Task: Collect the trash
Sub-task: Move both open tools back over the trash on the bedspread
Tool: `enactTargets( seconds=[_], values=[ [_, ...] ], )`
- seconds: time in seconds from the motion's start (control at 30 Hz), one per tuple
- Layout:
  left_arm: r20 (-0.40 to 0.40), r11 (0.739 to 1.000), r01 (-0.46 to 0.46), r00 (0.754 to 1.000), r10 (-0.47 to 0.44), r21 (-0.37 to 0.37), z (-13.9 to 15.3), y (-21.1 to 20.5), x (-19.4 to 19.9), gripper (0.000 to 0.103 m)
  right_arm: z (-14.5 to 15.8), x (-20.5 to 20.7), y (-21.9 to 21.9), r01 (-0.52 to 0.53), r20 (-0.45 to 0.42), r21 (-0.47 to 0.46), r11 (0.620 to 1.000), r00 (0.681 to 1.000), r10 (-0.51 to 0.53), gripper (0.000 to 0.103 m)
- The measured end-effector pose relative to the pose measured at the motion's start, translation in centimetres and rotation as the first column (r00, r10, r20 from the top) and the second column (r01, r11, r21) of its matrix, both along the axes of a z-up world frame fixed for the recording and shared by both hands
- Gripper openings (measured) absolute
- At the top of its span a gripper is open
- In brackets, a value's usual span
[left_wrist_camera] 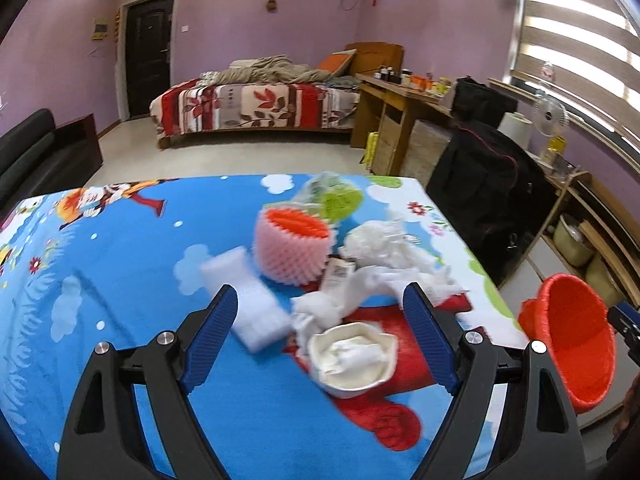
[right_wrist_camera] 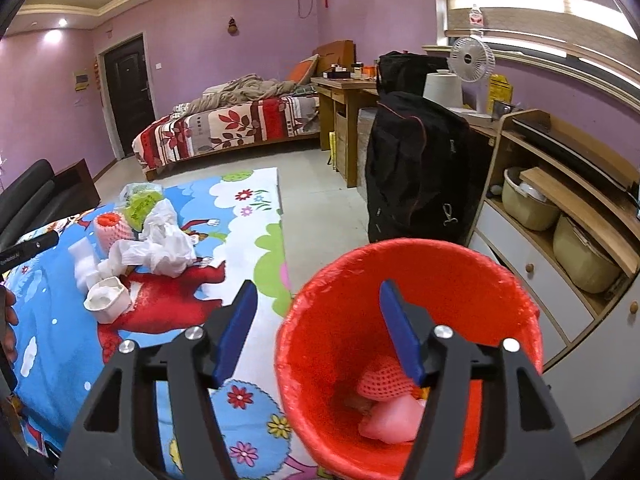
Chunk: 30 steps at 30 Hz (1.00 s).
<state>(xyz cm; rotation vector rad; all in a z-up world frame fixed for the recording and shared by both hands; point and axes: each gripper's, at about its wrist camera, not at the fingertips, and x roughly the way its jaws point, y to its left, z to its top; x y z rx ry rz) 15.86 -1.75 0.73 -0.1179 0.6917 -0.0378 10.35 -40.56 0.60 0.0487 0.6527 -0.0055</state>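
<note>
The left tongs stood wide and empty, low in the left wrist view, over a heap of trash on the cartoon-printed surface. Nearest, at lower centre between the blue pads, lay a white paper cup stuffed with tissue; it looked light and easily crushed, so its rim seemed the best place to pinch. Behind it lay crumpled tissue, soft and weightless, to be taken by a bunched fold. Left of centre sat a white foam block and a pink foam fruit net, both springy and likely to squash under pressure.

In the right wrist view the right tongs were open, holding nothing, over the red bin at lower right, where pink netting already lay.
</note>
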Motion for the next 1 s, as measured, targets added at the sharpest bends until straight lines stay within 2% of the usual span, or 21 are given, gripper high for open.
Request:
enactTargets(
  seconds=[0.4,0.57,0.73,1.0],
  values=[
    [-0.095,0.997,-0.073,0.993,0.072,-0.010,-3.7,3.8,2.6,0.079,-1.4,2.1,3.9,-0.069,-0.031,-0.002,0.998,0.997,0.069,0.066],
    [-0.157,0.993,-0.114,0.982,0.108,-0.027,-5.5,4.8,4.8,0.079,-2.0,3.3,5.7,-0.099,-0.046,-0.001,0.995,0.994,0.099,0.066],
    [-0.208,0.989,-0.150,0.968,0.144,-0.013,-7.1,5.4,6.8,0.078,-2.1,4.7,8.1,-0.145,-0.049,-0.005,0.989,0.988,0.145,0.066],
    [-0.288,0.989,-0.149,0.947,0.141,-0.005,-9.4,5.6,8.9,0.078,-2.5,7.7,12.7,-0.231,-0.059,-0.017,0.973,0.972,0.229,0.066]
  ],
)
